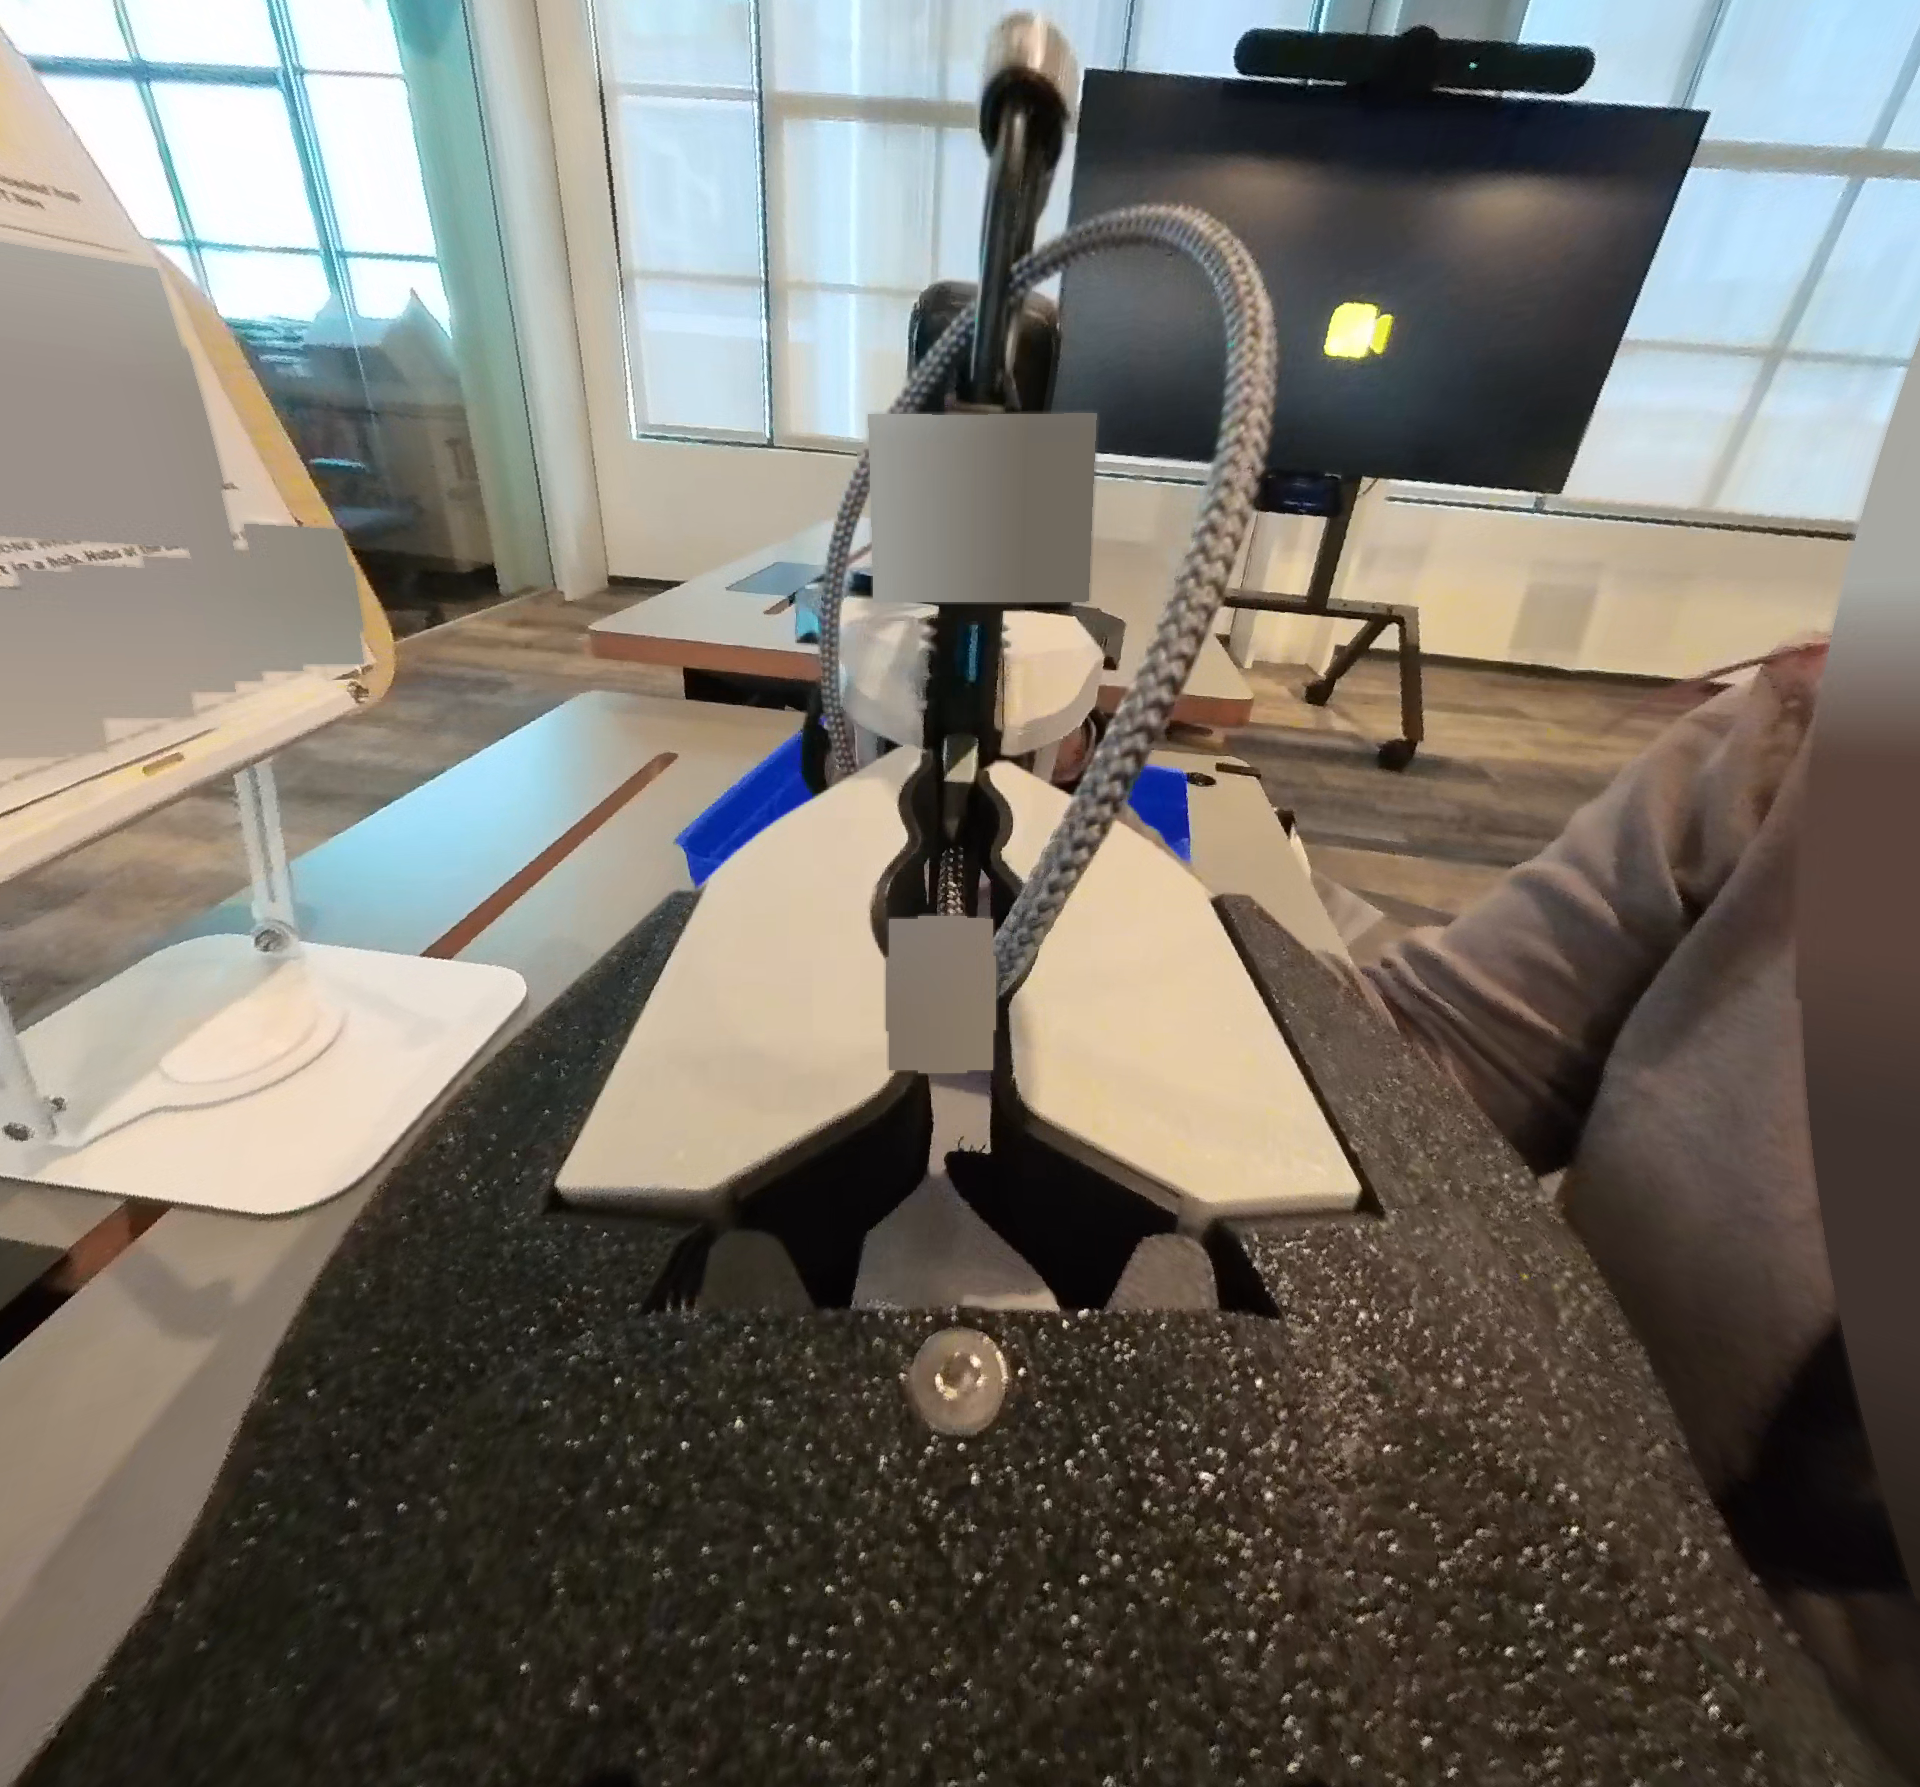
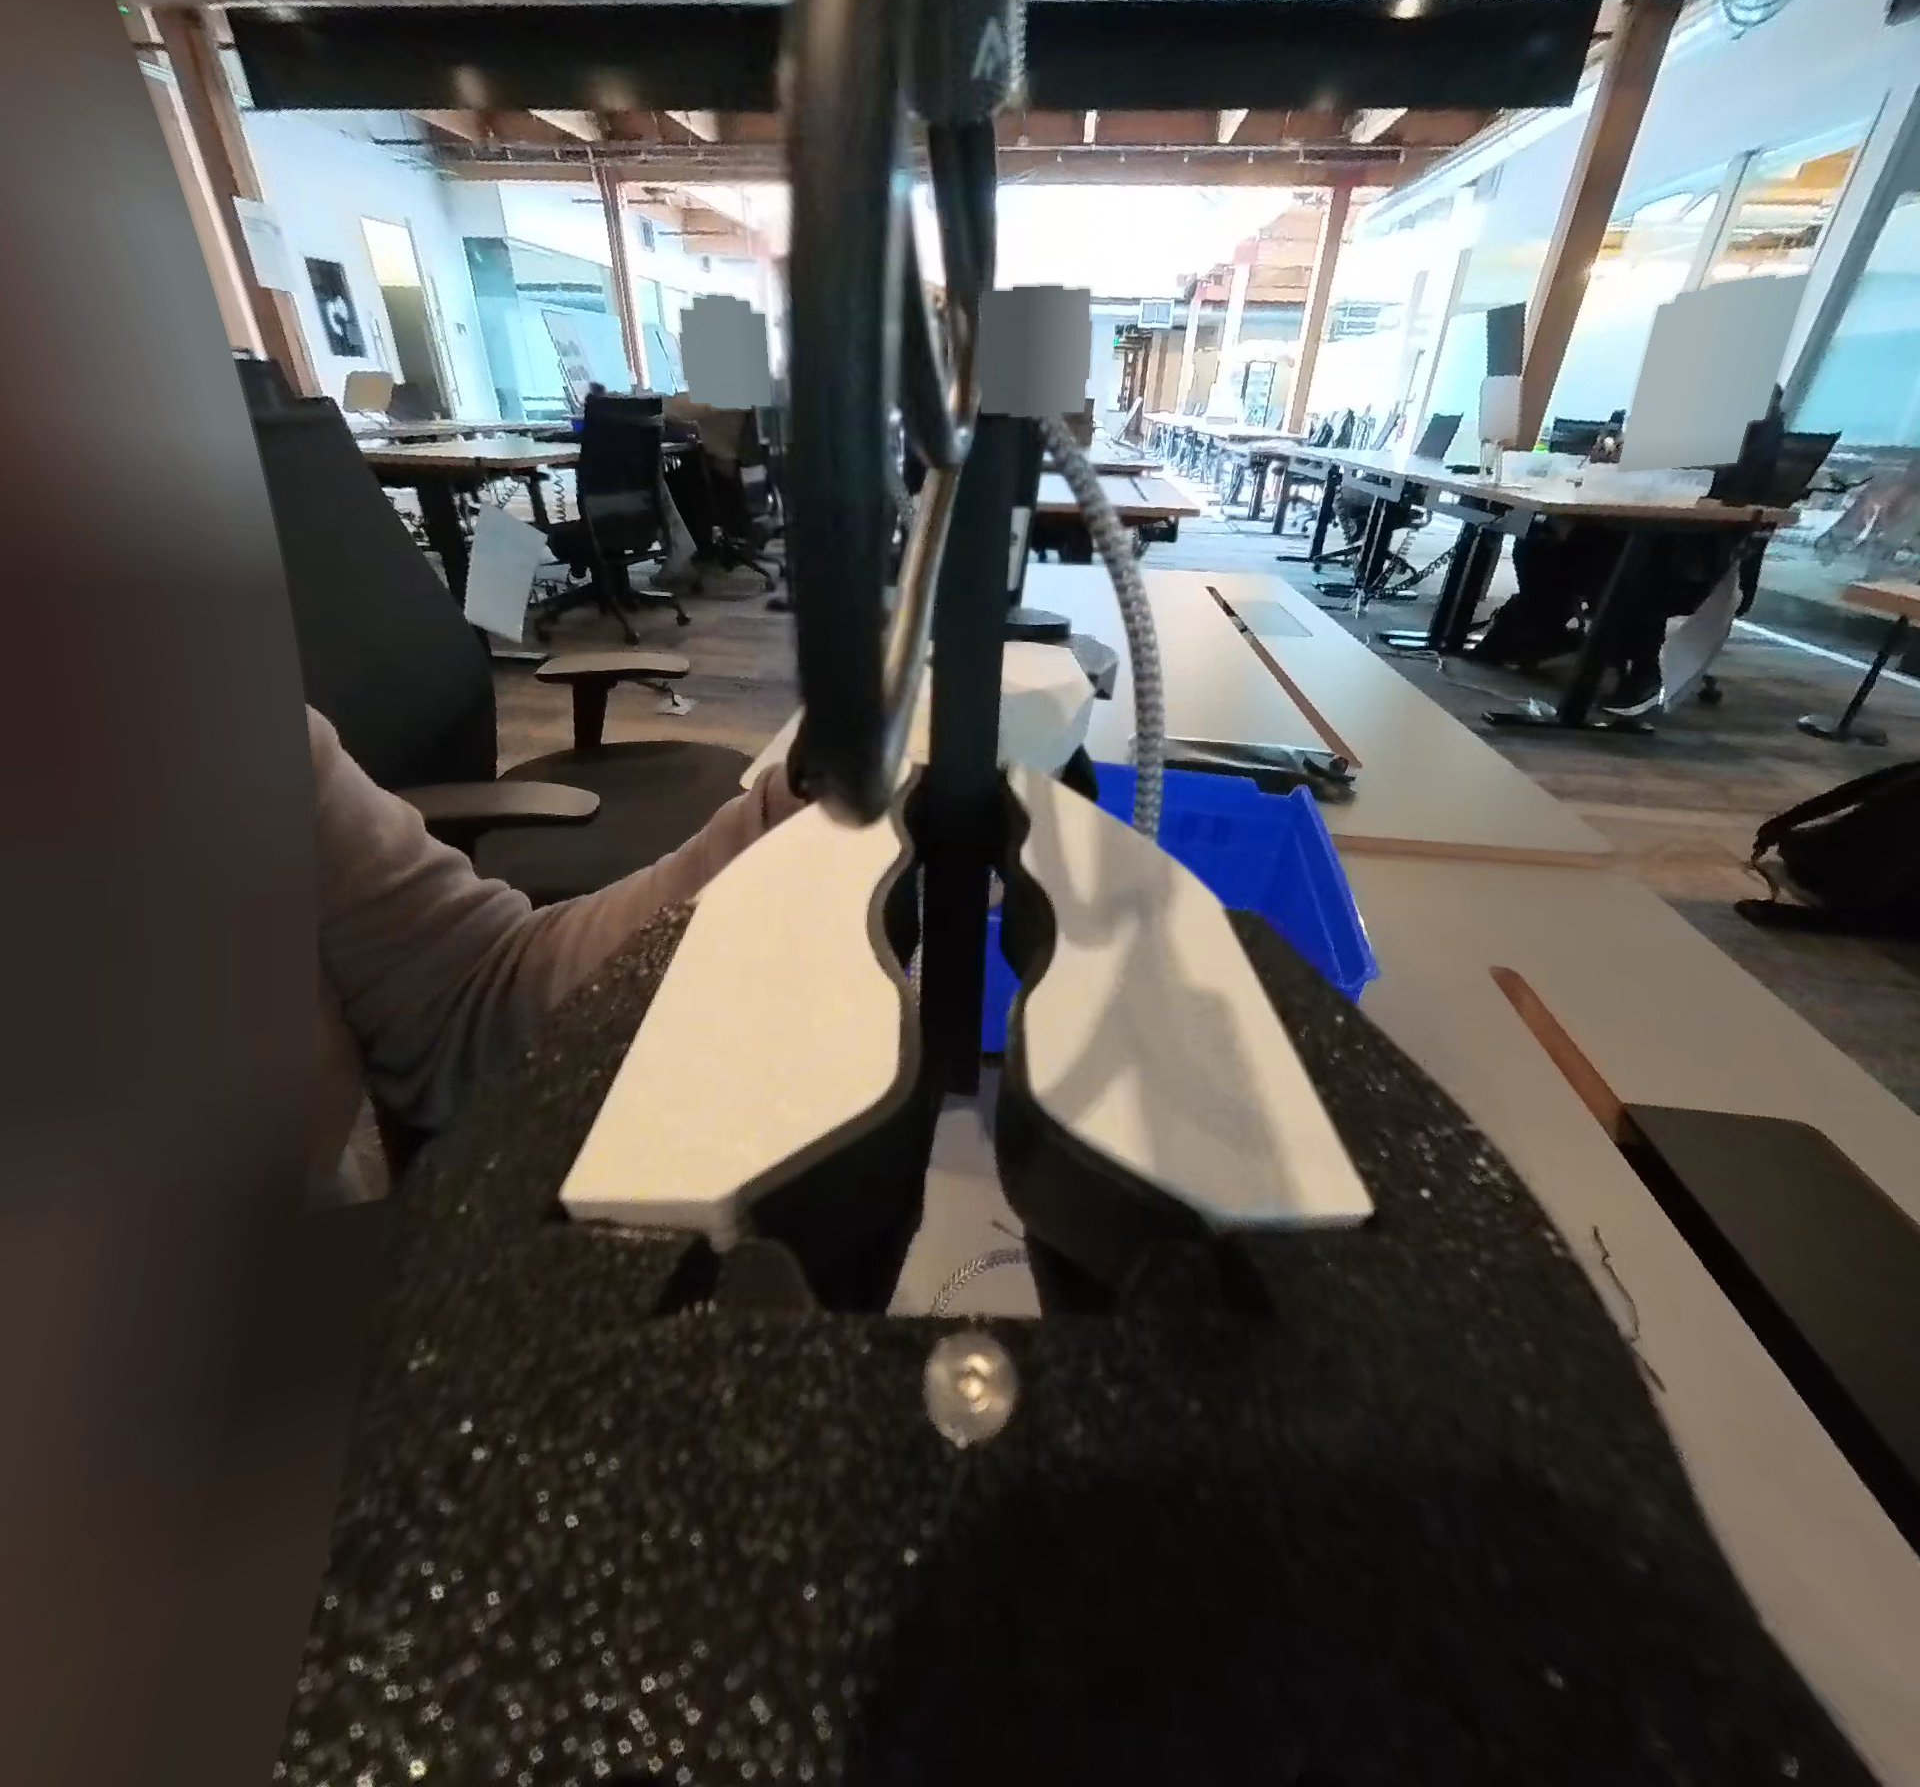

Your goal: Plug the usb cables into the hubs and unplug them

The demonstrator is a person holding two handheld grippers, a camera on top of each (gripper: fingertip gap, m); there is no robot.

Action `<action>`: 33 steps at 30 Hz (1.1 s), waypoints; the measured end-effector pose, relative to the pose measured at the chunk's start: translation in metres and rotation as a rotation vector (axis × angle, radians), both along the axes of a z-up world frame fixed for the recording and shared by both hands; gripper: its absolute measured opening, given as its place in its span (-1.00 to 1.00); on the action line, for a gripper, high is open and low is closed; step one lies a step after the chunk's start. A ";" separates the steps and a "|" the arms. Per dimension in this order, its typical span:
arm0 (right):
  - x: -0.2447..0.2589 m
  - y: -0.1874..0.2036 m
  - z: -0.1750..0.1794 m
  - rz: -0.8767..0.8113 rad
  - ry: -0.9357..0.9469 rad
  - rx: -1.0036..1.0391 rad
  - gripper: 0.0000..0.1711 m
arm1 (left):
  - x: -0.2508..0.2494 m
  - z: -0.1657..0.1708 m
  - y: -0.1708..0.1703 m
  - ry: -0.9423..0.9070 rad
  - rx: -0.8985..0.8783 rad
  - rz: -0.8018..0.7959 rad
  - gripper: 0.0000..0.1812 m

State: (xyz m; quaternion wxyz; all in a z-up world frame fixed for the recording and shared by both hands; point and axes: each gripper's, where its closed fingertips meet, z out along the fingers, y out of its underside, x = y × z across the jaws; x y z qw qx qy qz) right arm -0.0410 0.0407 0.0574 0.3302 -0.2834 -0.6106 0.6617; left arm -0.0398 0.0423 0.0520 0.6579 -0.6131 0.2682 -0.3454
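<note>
My left gripper (image 1: 954,792) is shut on the plug end of a grey braided usb cable (image 1: 1195,542), which loops up and back over the fingers. Facing it, my right gripper (image 1: 966,688) holds a slim black hub (image 1: 971,657) upright. The plug's tip touches the hub's lower end; I cannot tell whether it is seated. In the right wrist view my right gripper (image 2: 956,823) is shut on the hub (image 2: 961,906). The hub's own black lead (image 2: 831,387), with a silver connector (image 2: 925,542), arcs overhead. The braided cable (image 2: 1127,615) and left gripper (image 2: 1039,698) show beyond.
A blue bin (image 2: 1247,854) sits on the white table (image 2: 1455,958) under both grippers. A white sign stand (image 1: 260,1062) is at left. A dark screen on a wheeled stand (image 1: 1351,283) is behind. A person's sleeve (image 1: 1610,958) is at right. An office chair (image 2: 582,781) stands nearby. My two grippers' fingertips are within a few centimetres of each other.
</note>
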 end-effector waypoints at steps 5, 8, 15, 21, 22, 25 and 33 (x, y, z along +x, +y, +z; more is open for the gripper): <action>0.004 -0.005 -0.011 0.019 -0.067 0.065 -0.88 | 0.004 -0.010 -0.006 0.091 -0.034 -0.025 -0.93; 0.008 -0.006 -0.015 0.022 -0.098 0.100 -0.88 | 0.008 -0.015 -0.008 0.129 -0.045 -0.037 -0.93; 0.004 -0.001 -0.002 -0.003 -0.014 0.034 -0.88 | 0.004 -0.002 -0.001 0.036 0.000 0.004 -0.94; 0.003 -0.005 -0.005 0.062 -0.014 -0.001 -0.88 | 0.003 -0.006 -0.005 0.040 -0.014 -0.042 -0.94; 0.003 -0.005 -0.008 0.065 -0.029 0.014 -0.88 | 0.004 -0.010 -0.006 0.062 -0.024 -0.046 -0.93; 0.007 -0.006 -0.018 0.052 -0.098 0.082 -0.88 | 0.007 -0.021 -0.007 0.143 -0.065 -0.047 -0.94; 0.006 -0.001 -0.009 0.017 -0.041 0.050 -0.88 | 0.006 -0.010 -0.003 0.059 -0.035 -0.035 -0.93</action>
